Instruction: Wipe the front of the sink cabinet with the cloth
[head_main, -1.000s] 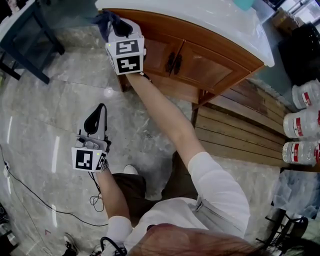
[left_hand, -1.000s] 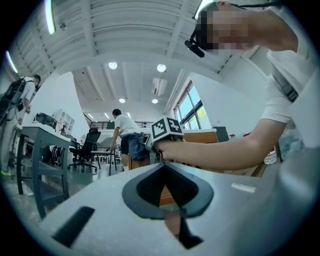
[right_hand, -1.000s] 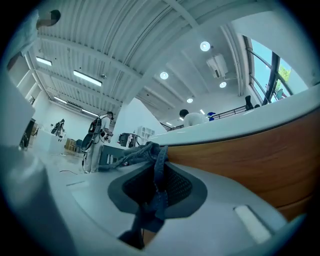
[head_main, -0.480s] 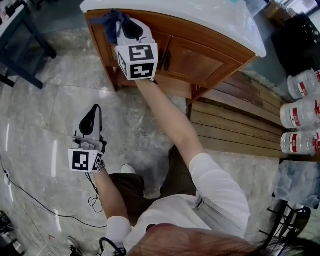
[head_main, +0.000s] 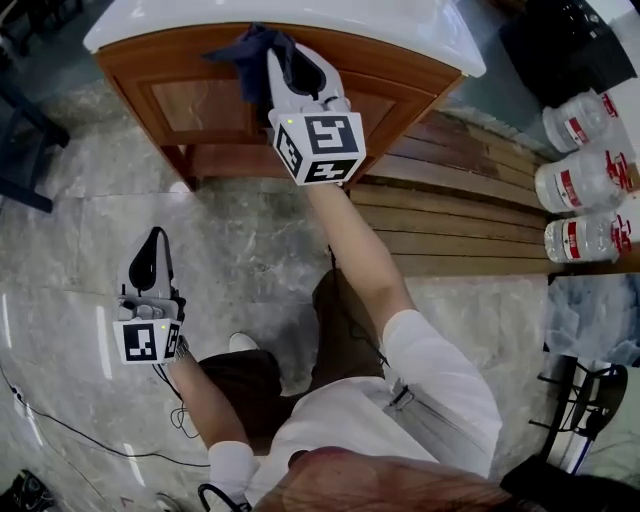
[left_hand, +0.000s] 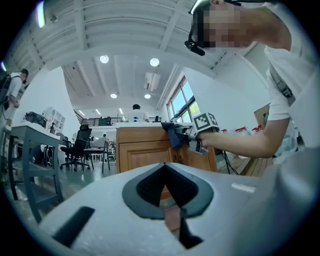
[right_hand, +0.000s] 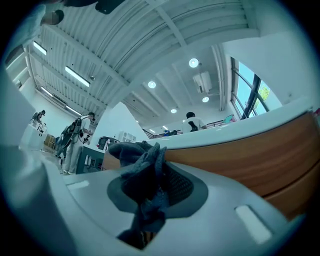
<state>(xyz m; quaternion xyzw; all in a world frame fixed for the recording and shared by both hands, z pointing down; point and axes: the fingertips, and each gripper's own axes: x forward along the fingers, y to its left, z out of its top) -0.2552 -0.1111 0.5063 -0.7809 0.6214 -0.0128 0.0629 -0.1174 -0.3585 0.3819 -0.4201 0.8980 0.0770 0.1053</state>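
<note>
The wooden sink cabinet (head_main: 200, 105) with a white countertop (head_main: 400, 20) stands at the top of the head view. My right gripper (head_main: 283, 58) is shut on a dark blue cloth (head_main: 248, 48) and holds it against the top rail of the cabinet front, near the middle. In the right gripper view the cloth (right_hand: 145, 170) bunches out of the jaws just below the countertop edge (right_hand: 235, 131). My left gripper (head_main: 152, 238) hangs low over the marble floor, shut and holding nothing. The left gripper view shows the cabinet (left_hand: 145, 152) and the cloth (left_hand: 174, 136) ahead.
A slatted wooden platform (head_main: 470, 215) lies right of the cabinet, with several large water bottles (head_main: 585, 180) beyond it. A dark table leg (head_main: 20, 150) stands at the left and a cable (head_main: 60, 432) runs over the floor. People and office chairs (left_hand: 77, 147) are in the background.
My right gripper has carried the cloth rightward along the cabinet's top rail, from the left corner to about the middle. The left gripper has hardly moved.
</note>
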